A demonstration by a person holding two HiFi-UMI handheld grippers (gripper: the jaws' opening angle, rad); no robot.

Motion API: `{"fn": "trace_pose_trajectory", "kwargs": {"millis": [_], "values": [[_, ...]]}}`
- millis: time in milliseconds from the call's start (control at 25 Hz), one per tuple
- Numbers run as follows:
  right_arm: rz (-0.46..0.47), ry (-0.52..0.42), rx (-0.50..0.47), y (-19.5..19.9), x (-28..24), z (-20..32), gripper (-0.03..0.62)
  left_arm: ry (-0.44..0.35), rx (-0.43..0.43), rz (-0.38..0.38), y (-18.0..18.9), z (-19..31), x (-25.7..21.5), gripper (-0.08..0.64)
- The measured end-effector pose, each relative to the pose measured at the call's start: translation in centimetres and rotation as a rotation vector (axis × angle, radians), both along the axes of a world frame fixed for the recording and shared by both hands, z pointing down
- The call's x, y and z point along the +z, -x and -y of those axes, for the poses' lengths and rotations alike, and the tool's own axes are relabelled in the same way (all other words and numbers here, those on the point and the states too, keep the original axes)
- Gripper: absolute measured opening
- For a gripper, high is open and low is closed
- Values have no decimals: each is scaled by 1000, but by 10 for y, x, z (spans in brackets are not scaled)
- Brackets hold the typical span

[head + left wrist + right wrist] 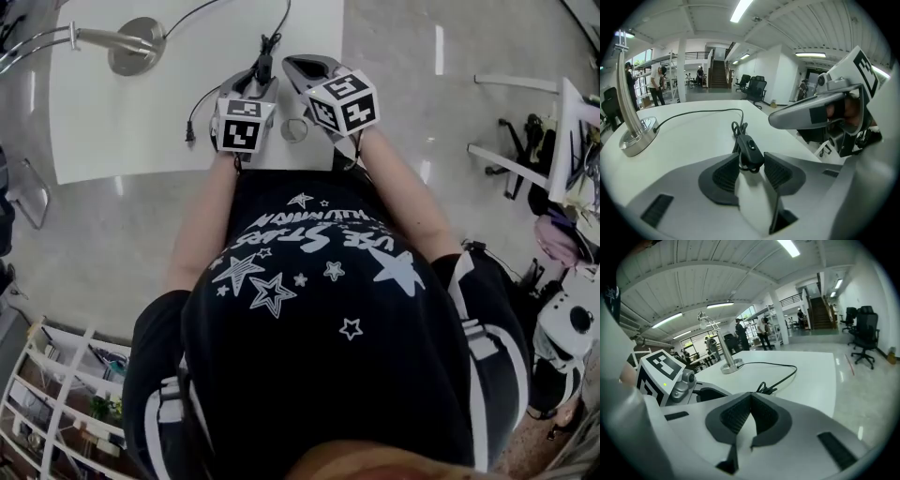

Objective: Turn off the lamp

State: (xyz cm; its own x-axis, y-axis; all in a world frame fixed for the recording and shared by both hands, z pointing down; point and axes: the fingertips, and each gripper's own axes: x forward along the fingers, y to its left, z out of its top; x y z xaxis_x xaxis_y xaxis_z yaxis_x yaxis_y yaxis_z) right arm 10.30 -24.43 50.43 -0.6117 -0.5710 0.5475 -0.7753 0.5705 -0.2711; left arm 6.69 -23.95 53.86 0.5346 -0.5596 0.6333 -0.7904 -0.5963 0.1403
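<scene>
Left gripper (pixel 751 163) spread around cord switch (pixel 749 147) (contact unclear). Right gripper (pixel 751 395), pressed together beside switch, probably presses it next.

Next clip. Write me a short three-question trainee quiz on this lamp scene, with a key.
1. True or false: the jaws of the right gripper stand wide apart.
2. What sits between the jaws of the left gripper: A, the black inline rocker switch; B, a wall plug; C, nothing?
3. Fill in: in the head view, the silver metal lamp stands toward the ___ end of the white table.
Key: 1 false, they are together; 2 A; 3 left.
</scene>
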Motion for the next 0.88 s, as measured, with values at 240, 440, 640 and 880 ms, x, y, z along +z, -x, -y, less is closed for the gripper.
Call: {"fn": "trace_pose_trajectory", "kwargs": {"millis": [240,440,640,880], "values": [[-9,39,-169,19,9,-1,6,-3,-22,4,-4,-3,-1,149],[-57,61,-276,29,15,-3,6,-4,-42,3,-7,-6,-6,147],[-75,123,-291,32,22,-2,6,-2,-48,1,-6,-6,-5,145],[-104,210,-307,34,28,0,6,7,-55,-2,-4,-6,-3,141]]}}
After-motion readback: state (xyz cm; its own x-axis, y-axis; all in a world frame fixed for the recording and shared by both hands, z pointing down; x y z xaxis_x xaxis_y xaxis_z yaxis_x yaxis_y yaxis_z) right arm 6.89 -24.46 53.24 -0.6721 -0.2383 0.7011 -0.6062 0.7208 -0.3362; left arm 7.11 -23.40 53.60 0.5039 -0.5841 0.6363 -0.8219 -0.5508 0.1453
